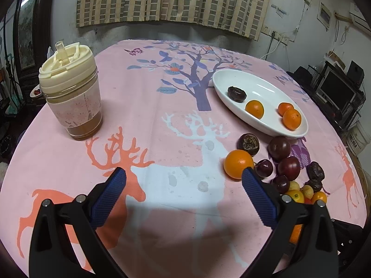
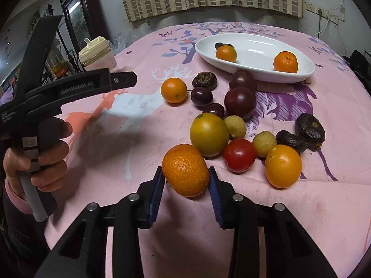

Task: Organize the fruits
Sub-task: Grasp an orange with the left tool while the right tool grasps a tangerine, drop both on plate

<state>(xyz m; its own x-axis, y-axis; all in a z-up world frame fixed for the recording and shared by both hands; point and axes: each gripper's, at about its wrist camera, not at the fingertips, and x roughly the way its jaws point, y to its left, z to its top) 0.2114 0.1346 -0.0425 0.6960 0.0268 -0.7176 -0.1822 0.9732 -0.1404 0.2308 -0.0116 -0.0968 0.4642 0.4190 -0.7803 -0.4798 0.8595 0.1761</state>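
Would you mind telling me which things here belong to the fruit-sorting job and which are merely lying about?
Part of the job:
- right gripper, shut on the mandarin
- left gripper, open and holding nothing
- white dish, already holding some fruit
- loose fruit pile on the cloth

Just lying about:
- lidded drink jar
- patterned pink tablecloth

Mandarin (image 2: 185, 170): orange, pebbled, clamped between right gripper (image 2: 186, 180) pads.
Loose fruits (image 2: 241, 102): clustered beside dish.
Dish (image 2: 255, 69): white, oval, holding perhaps three oranges.
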